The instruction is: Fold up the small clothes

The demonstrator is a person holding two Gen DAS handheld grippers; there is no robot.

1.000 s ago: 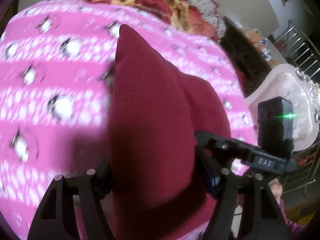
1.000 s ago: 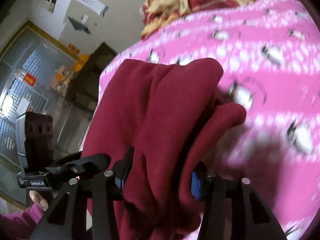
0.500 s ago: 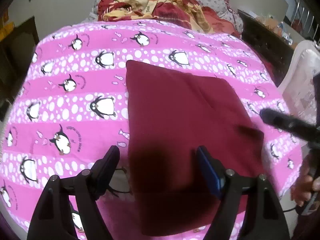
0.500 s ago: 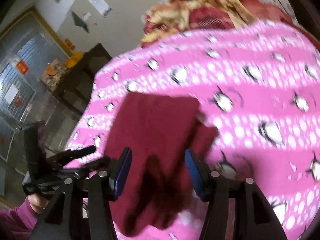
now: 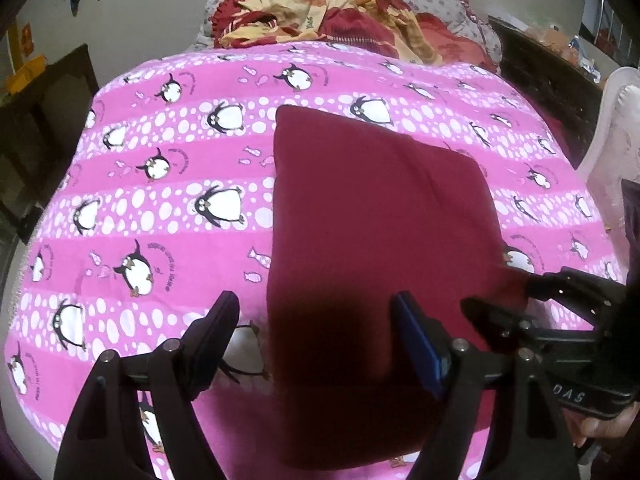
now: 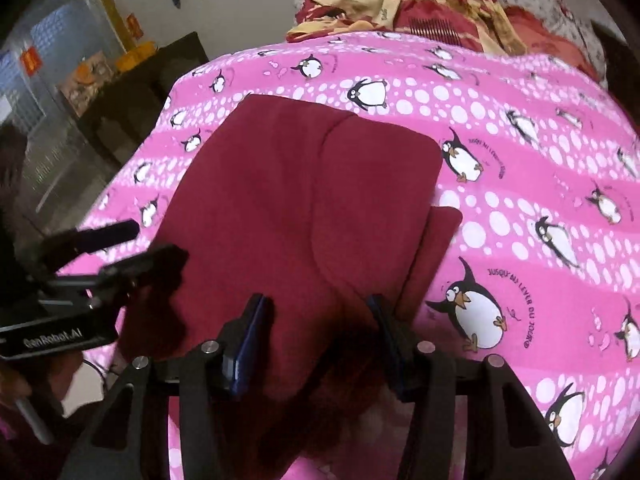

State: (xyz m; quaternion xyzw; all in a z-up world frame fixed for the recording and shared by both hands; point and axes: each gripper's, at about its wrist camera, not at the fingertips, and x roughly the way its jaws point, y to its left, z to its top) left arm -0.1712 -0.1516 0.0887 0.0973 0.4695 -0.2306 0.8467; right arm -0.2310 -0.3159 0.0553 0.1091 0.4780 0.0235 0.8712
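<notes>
A dark red garment point(image 5: 372, 216) lies folded flat on the pink penguin-print blanket point(image 5: 168, 184); it also shows in the right wrist view point(image 6: 304, 200), with a second layer sticking out at its right edge. My left gripper point(image 5: 316, 320) is open and empty, raised above the garment's near edge. My right gripper point(image 6: 316, 320) is open and empty above the garment's near end. The right gripper's body shows at the lower right of the left wrist view point(image 5: 560, 320), and the left gripper's body shows at the left of the right wrist view point(image 6: 100, 268).
A crumpled red and yellow cloth pile point(image 5: 332, 12) lies at the far end of the bed. A dark cabinet point(image 6: 152, 76) stands at the left. A white padded chair point(image 5: 616, 132) stands at the right edge.
Both grippers let go of the red garment, opened and pulled back upward. The garment went from bunched and lifted to lying flat on the blanket.
</notes>
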